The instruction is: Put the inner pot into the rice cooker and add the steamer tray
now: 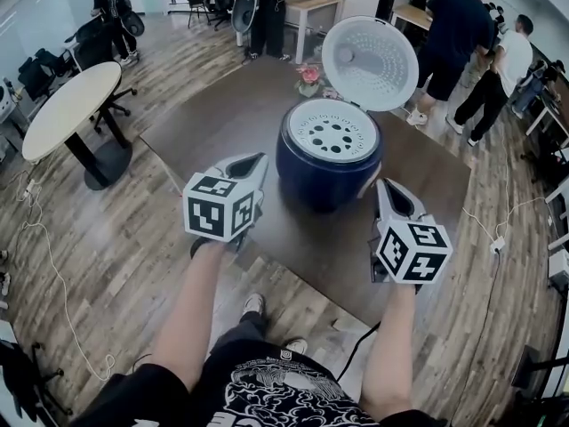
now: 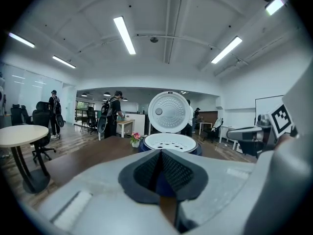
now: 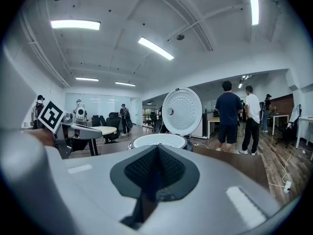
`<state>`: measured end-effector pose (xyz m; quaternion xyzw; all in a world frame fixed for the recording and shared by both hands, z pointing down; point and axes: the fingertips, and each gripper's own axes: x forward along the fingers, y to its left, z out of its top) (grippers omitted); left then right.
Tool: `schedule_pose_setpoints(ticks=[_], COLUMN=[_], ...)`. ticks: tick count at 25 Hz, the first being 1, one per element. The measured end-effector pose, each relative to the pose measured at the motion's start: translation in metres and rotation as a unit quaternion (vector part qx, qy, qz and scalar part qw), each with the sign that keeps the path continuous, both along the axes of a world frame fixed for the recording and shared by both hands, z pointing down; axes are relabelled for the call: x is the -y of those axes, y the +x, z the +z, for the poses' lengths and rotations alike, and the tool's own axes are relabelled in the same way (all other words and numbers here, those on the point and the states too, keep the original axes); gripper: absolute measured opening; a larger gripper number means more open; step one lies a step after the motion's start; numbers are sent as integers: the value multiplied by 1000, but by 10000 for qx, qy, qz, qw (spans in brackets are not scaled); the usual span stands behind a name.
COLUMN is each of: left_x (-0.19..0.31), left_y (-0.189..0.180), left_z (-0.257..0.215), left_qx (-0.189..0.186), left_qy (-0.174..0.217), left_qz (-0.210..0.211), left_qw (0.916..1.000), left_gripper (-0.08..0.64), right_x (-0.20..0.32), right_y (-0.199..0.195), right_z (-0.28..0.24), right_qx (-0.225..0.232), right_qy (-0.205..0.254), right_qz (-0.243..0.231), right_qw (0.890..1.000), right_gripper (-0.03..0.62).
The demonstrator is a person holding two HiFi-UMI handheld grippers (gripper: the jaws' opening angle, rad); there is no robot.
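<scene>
A dark blue rice cooker [image 1: 327,169] stands on the brown table [image 1: 222,114] with its white lid [image 1: 370,62] raised behind it. A white steamer tray [image 1: 332,131] with round holes sits in its top, also seen as the steamer tray [image 2: 170,142] and the steamer tray [image 3: 158,141]. The inner pot is hidden under it. My left gripper [image 1: 259,161] is left of the cooker, apart from it, shut and empty. My right gripper [image 1: 383,185] is to the cooker's right, apart from it, shut and empty. In the gripper views the left gripper [image 2: 160,153] and right gripper [image 3: 156,149] show their pads pressed together.
A small pot of pink flowers [image 1: 308,78] stands on the table behind the cooker. A round white table [image 1: 69,105] is at the left. Several people [image 1: 458,34] stand beyond the table's far right corner. A cable [image 1: 360,345] hangs off the near edge.
</scene>
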<state>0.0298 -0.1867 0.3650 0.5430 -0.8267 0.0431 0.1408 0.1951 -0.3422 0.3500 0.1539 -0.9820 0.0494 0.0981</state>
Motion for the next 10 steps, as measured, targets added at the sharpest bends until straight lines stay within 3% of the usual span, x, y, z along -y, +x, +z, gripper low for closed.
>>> schedule_pose_setpoints(ticks=[10], left_x=[9], left_y=[19], left_z=[-1], left_qx=[-35], left_qy=[-3], left_qz=[26], left_qw=[10000], left_gripper=[5], right_x=[7], right_y=[16], right_z=[1], right_qx=[15], right_qy=[-26], right_qz=[-48], right_qw=[10000], right_gripper=[-2])
